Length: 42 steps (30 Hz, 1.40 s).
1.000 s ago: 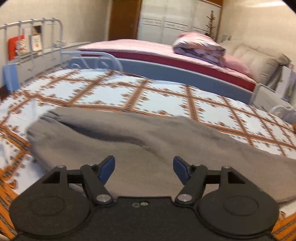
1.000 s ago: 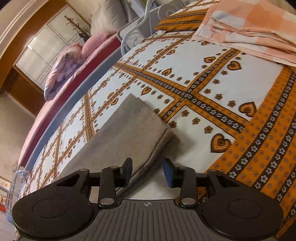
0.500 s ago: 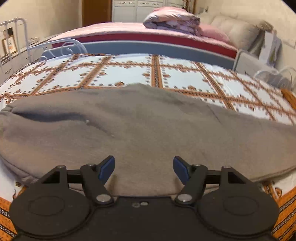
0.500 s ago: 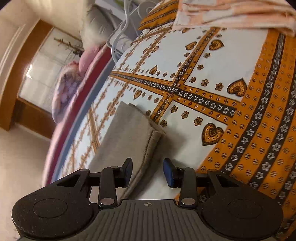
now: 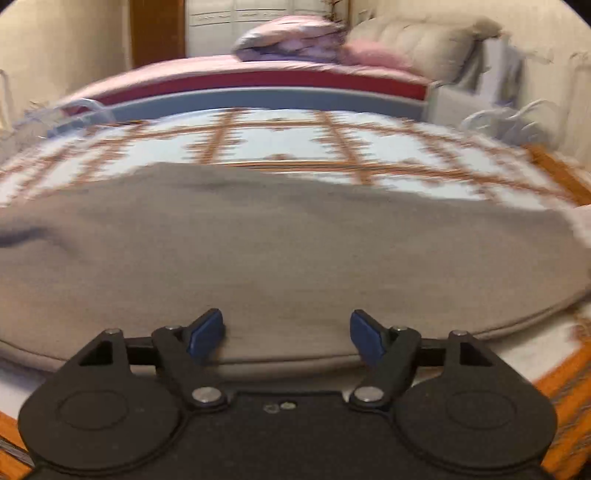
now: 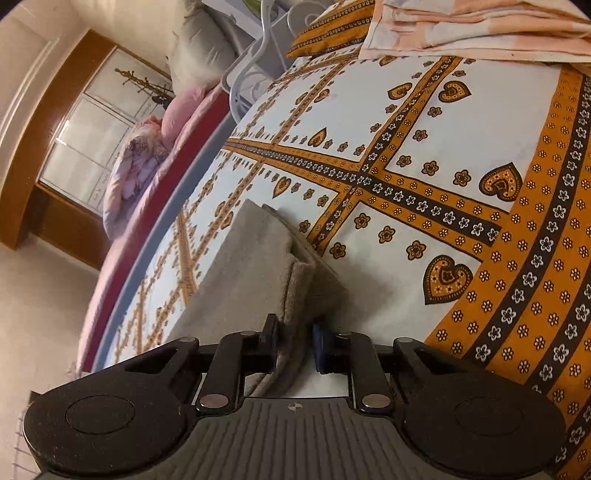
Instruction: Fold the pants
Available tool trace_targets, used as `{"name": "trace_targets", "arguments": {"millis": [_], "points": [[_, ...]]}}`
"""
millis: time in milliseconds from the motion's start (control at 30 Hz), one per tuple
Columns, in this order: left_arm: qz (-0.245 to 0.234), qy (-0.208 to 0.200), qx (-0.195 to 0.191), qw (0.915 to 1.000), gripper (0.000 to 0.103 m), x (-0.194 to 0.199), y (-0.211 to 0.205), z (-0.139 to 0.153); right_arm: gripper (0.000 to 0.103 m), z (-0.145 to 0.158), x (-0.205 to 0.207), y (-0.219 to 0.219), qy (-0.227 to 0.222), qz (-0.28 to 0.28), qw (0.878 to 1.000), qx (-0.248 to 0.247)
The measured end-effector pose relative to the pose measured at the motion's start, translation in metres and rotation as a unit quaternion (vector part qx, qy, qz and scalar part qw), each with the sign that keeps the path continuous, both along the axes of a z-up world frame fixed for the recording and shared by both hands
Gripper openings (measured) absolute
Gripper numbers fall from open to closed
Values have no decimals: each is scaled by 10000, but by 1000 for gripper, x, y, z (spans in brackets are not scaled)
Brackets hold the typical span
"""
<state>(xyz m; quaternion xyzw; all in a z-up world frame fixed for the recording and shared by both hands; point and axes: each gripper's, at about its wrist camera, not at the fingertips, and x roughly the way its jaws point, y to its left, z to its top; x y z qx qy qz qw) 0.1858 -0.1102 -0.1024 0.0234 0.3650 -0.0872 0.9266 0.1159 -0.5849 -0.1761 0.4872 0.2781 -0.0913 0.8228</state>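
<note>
One pair of grey pants (image 5: 280, 254) is seen laid flat on the patterned bedspread (image 5: 280, 144), its long axis running from side to side across the left wrist view, with a shallow crease shown near its left end. The near edge of the pants is found just ahead of the left claw (image 5: 287, 328), whose two blue pads (image 5: 205, 332) are spread wide and have just been opening further; only the surface of the cloth is seen between them, none of it gripped, and the view is blurred. In the right wrist view the same pants are seen end-on, the leg end pointing away from the camera toward the pink bed (image 6: 155, 206) beyond the bedspread. At that end the stacked hem layers are caught between the pads of the right claw (image 6: 295, 345), whose jaws have just been closing and are now clenched on the hem. One peach checked cloth (image 6: 480, 26) is seen folded on the far side of the bedspread from the pants.
</note>
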Motion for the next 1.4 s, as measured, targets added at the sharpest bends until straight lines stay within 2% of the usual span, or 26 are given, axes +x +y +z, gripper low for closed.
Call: {"name": "trace_targets", "arguments": {"millis": [100, 167, 200, 267, 333, 400, 667, 933, 1133, 1167, 1267, 1300, 1333, 1367, 1400], "points": [[-163, 58, -299, 9994, 69, -6, -38, 1, 20, 5, -4, 0, -41, -8, 10000, -37], [-171, 181, -350, 9991, 72, -6, -61, -4, 20, 6, -6, 1, -91, -8, 10000, -21], [-131, 227, -250, 9993, 78, -5, -72, -8, 20, 7, -7, 0, -114, -28, 9999, 7], [-2, 157, 107, 9998, 84, -7, -88, -15, 19, 5, -7, -1, -76, -42, 9999, 89], [111, 104, 247, 9996, 85, -8, -95, -18, 19, 1, -6, -3, 38, -63, 9998, 195], [163, 99, 257, 9995, 86, -8, -97, -18, 20, -1, -10, -6, -46, -154, 9991, 395], [139, 89, 345, 9993, 86, -7, -100, -18, 20, -5, -10, -9, 22, -260, 9983, 527], [116, 93, 337, 9993, 86, -6, -101, -19, 21, 0, -7, -1, 177, -198, 9992, 303], [134, 30, 368, 9992, 87, -7, -102, -21, 21, -11, -3, -4, 61, -241, 9977, 626], [127, 7, 420, 9990, 88, -8, -103, -21, 11, -10, 0, -6, -10, -225, 9979, 615], [-10, -31, 595, 9982, 88, -8, -106, -22, 10, 11, 1, 4, -349, -88, 9992, 192], [-115, -6, 522, 9986, 85, -6, -102, -19, 10, 25, 1, 11, -458, -28, 9989, -47], [-218, 52, 327, 9992, 80, -3, -91, -13, 10, 37, 3, 20, -515, 71, 9983, -263], [-250, 86, 264, 9993, 66, 1, -77, -6, 10, 52, 7, 32, -602, 232, 9967, -489], [-244, 70, 286, 9993, 64, 4, -58, 1, 10, 63, 12, 44, -689, 373, 9949, -636]]}}
